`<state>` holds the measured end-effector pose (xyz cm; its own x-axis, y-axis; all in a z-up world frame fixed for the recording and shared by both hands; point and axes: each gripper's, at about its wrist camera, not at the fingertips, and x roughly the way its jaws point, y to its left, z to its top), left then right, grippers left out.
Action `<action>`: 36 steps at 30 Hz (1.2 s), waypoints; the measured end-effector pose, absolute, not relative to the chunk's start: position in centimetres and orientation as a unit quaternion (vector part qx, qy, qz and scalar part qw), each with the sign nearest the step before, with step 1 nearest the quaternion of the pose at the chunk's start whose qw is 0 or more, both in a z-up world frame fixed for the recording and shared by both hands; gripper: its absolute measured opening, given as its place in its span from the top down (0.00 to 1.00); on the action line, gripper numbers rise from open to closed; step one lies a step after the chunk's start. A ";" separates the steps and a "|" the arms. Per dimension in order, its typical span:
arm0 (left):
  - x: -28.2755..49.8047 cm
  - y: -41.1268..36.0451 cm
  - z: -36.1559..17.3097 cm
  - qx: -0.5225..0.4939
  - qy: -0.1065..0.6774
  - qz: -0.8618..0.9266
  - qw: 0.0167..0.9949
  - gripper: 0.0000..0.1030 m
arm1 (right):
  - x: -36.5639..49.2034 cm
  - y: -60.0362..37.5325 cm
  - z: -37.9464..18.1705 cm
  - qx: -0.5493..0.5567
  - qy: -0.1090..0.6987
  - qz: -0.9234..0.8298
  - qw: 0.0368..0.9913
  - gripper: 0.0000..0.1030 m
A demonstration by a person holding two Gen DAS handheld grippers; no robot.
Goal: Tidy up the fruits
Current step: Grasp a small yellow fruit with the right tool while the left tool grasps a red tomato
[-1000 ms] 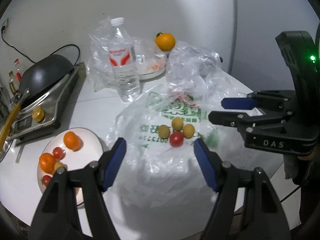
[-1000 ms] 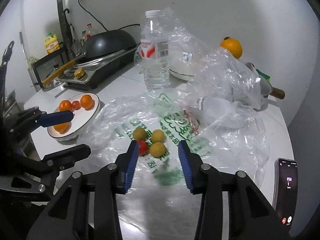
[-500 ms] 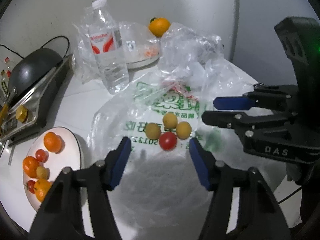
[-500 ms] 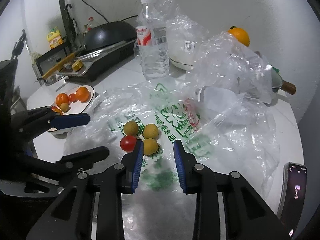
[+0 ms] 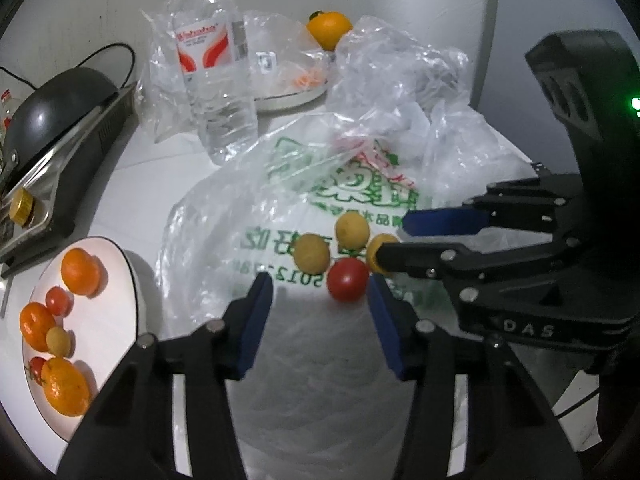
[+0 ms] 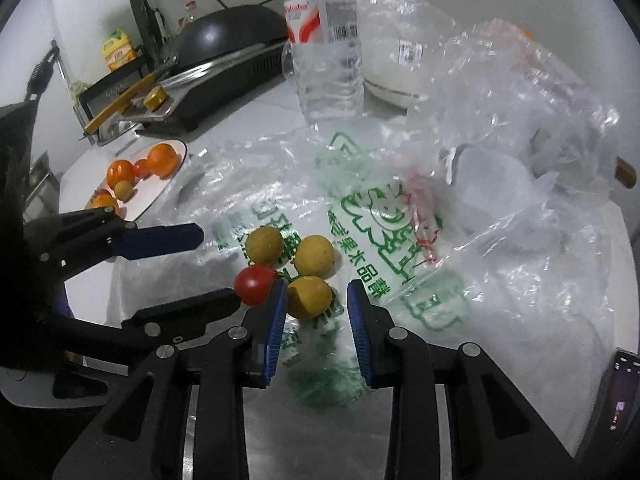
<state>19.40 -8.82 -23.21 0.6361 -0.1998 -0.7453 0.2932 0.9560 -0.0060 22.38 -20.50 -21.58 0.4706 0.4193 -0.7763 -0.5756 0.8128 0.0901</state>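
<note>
Three small yellow fruits and a red cherry tomato (image 5: 347, 285) lie clustered on a flat printed plastic bag (image 5: 304, 184). My left gripper (image 5: 319, 284) hangs just before the tomato, its jaws closing. The tomato sits between the tips, near the right finger, with a gap on the left. My right gripper (image 6: 317, 296) straddles the nearest yellow fruit (image 6: 309, 297), jaws narrow. The fruit is against the left pad with a gap on the right. A white plate (image 5: 108, 320) at the left holds oranges, tomatoes and a yellow fruit. Each gripper shows in the other's view: right gripper (image 5: 390, 240), left gripper (image 6: 218, 268).
A water bottle (image 5: 216, 80) stands behind the bag, with a wok on a stove (image 5: 60, 100) at the far left. Crumpled clear bags (image 5: 400, 80), a covered bowl (image 6: 392, 76) and an orange (image 5: 328, 30) sit at the back. A phone (image 6: 622, 392) lies at the right edge.
Both grippers have come down and closer to the fruit cluster. The left jaws have narrowed a lot, the right jaws a little. The fruits have not moved.
</note>
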 end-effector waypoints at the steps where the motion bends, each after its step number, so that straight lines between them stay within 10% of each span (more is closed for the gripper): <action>1: 19.4 -8.8 -23.2 0.059 0.404 -0.138 0.902 0.51 | 22.5 -20.5 -21.7 -0.090 0.427 0.296 0.850 0.68; 36: 19.8 -11.4 -23.8 0.085 0.416 -0.190 0.885 0.74 | 21.6 -22.3 -20.7 -0.071 0.416 0.275 0.864 0.73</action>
